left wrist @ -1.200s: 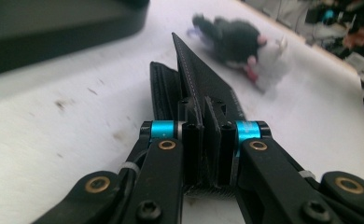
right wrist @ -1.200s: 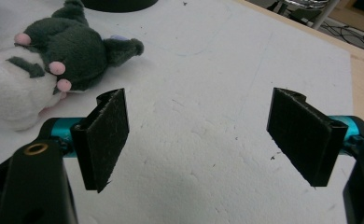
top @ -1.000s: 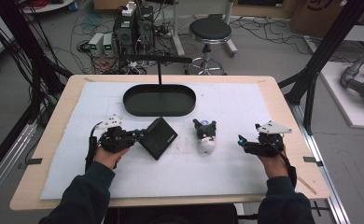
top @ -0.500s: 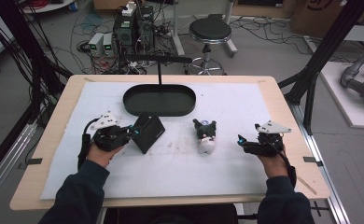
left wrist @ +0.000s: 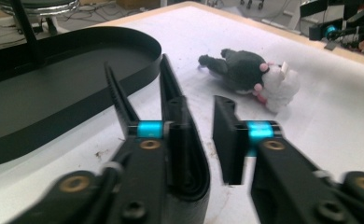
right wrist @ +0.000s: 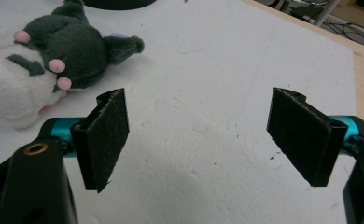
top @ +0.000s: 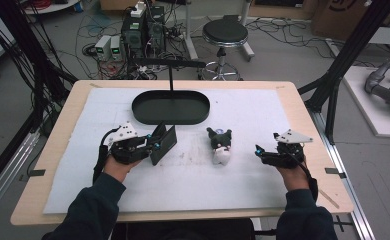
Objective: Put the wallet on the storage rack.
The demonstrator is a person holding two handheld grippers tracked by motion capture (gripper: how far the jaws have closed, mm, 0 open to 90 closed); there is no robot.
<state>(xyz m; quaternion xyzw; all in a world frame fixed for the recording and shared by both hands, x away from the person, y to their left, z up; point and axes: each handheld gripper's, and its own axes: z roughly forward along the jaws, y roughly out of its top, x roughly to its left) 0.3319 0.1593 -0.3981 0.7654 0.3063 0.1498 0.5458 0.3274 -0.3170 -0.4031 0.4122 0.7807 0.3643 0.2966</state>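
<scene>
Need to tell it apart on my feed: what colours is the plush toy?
Dark grey and white plush toy with pink spots, clearest in the right gripper view.

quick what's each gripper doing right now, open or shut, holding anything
Left gripper: shut on the black folder, which stands tilted up off the mat.
Right gripper: open, holding nothing, jaws wide apart beside the plush toy.

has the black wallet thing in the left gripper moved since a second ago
Yes. The black wallet has been lifted and tipped on edge, nearer the oval tray, held by the left gripper.

Left claw (top: pixel 159 142) clamped, right claw (top: pixel 258 151) agape
</scene>
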